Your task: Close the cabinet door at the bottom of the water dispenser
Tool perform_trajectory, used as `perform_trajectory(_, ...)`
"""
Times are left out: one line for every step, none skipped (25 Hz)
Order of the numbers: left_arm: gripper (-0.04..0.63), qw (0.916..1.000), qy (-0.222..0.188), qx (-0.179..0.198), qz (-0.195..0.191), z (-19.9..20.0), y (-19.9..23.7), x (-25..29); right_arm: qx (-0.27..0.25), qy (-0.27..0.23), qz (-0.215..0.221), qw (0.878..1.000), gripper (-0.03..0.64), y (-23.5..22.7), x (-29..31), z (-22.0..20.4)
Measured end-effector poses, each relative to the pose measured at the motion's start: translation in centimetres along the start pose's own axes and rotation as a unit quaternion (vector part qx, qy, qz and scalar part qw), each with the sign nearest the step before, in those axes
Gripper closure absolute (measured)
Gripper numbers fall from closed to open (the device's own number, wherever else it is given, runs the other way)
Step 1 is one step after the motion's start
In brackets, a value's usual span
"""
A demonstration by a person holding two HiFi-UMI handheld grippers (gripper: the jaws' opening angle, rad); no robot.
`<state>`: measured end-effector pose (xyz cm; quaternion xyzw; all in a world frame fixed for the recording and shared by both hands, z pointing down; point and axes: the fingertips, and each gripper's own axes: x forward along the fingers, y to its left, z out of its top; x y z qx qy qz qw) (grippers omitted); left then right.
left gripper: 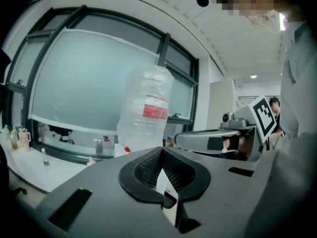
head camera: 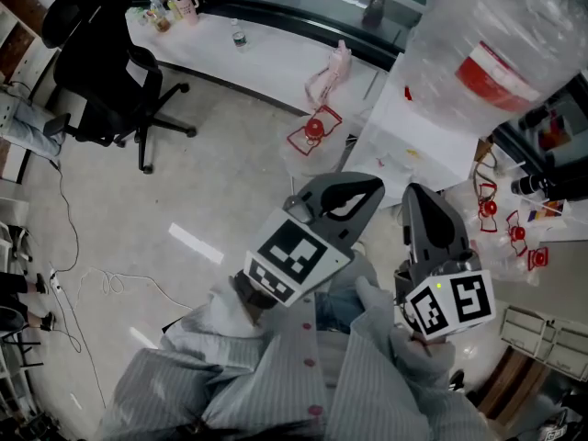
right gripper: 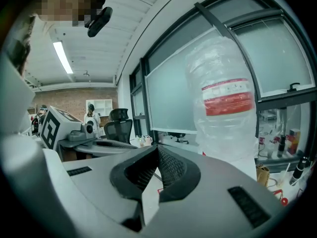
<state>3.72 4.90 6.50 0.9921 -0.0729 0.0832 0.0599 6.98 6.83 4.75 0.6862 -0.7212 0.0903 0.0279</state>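
Note:
The water dispenser [head camera: 404,141] stands ahead of me, white-bodied, with a large clear bottle [head camera: 496,49] bearing a red label on top. Its bottom cabinet door is out of sight in every view. My left gripper [head camera: 370,185] and right gripper [head camera: 413,193] are held side by side close to my body, both pointing toward the dispenser and short of it. In the left gripper view the left gripper [left gripper: 161,150] has its tips together with nothing between them, and the bottle [left gripper: 146,113] rises beyond. In the right gripper view the right gripper [right gripper: 157,148] is likewise shut and empty before the bottle [right gripper: 225,108].
A black office chair [head camera: 101,62] and a long white desk [head camera: 266,53] with small bottles stand at the back left. Clear bags with red prints [head camera: 312,134] lie on the floor by the dispenser's left. Cables [head camera: 101,283] trail at left. Cluttered shelves [head camera: 542,333] are at right.

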Motion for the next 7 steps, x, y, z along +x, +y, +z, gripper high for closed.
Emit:
perform_trajectory(0.585, 0.9999, 0.006, 0.008, -0.006, 0.0, 0.2, 0.2, -0.003, 0.0, 0.0, 1.0, 0.604, 0.0, 0.0, 0.0)
perform_trajectory(0.586, 0.9998, 0.008, 0.012, -0.012, 0.2, 0.4, 0.4, -0.005, 0.001, 0.0, 1.0, 0.604, -0.1, 0.1, 0.1)
perform_trajectory(0.585, 0.9997, 0.008, 0.013, -0.018, 0.3, 0.8, 0.6, -0.007, 0.001, -0.001, 1.0, 0.604, -0.1, 0.2, 0.2)
perform_trajectory(0.586, 0.9996, 0.008, 0.014, -0.023, 0.5, 1.1, 0.8, -0.009, 0.001, -0.001, 1.0, 0.603, -0.2, 0.2, 0.2)
perform_trajectory(0.585, 0.9994, 0.009, 0.015, -0.028, 0.6, 1.6, 0.9, -0.011, 0.001, -0.001, 1.0, 0.604, -0.3, 0.4, 0.3)
perform_trajectory(0.586, 0.9993, 0.01, 0.018, -0.032, 0.7, 2.0, 1.1, -0.013, 0.0, -0.002, 1.0, 0.604, -0.4, 0.5, 0.4)
perform_trajectory(0.585, 0.9991, 0.011, 0.021, -0.035, 0.8, 2.4, 1.2, -0.014, 0.0, -0.002, 1.0, 0.603, -0.5, 0.6, 0.5)
